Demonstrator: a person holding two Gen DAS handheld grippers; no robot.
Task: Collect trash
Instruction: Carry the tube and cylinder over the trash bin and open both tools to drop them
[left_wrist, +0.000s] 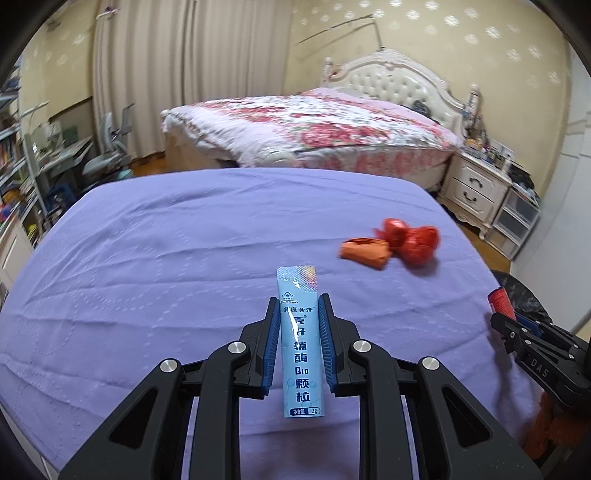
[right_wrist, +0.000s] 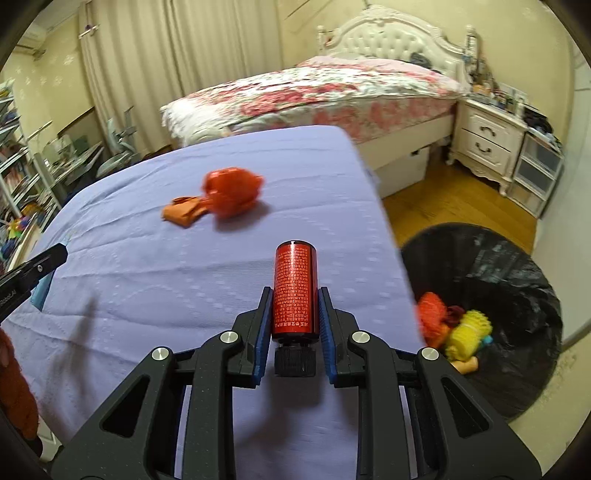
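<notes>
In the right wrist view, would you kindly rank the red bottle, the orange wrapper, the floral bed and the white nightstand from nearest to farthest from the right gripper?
1. Red bottle, clamped in the right gripper.
2. Orange wrapper, ahead-left on the purple cloth.
3. Floral bed, beyond.
4. White nightstand, far right; roughly level with the bed.

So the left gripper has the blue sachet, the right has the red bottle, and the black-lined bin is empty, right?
Not quite: the bin is not empty. The right wrist view shows orange and yellow trash in it. The left gripper does hold the blue sachet, the right gripper the red bottle.
</notes>
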